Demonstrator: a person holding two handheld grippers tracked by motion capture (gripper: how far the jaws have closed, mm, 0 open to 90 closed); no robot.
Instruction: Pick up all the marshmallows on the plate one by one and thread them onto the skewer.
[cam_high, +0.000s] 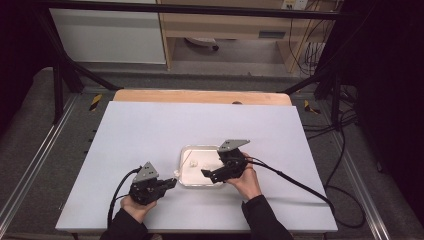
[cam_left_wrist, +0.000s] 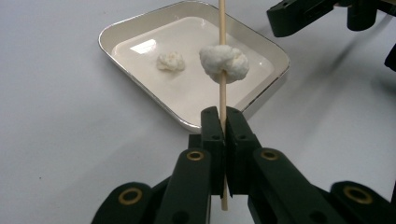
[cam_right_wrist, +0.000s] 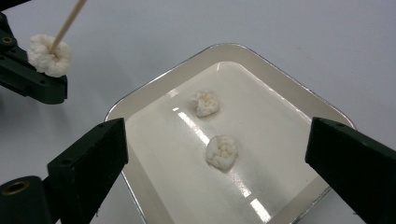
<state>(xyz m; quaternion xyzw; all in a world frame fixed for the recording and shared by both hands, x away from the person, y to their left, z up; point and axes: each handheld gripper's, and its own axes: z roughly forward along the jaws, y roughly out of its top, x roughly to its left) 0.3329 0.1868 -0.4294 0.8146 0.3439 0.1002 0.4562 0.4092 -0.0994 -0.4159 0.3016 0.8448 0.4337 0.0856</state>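
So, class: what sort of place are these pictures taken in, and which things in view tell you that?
Probably a lab or workshop set up for recording, not a kitchen. A dark metal frame stands around the table, loose cables trail over the carpeted floor, and a plain white sheet covers the tabletop under the tray.
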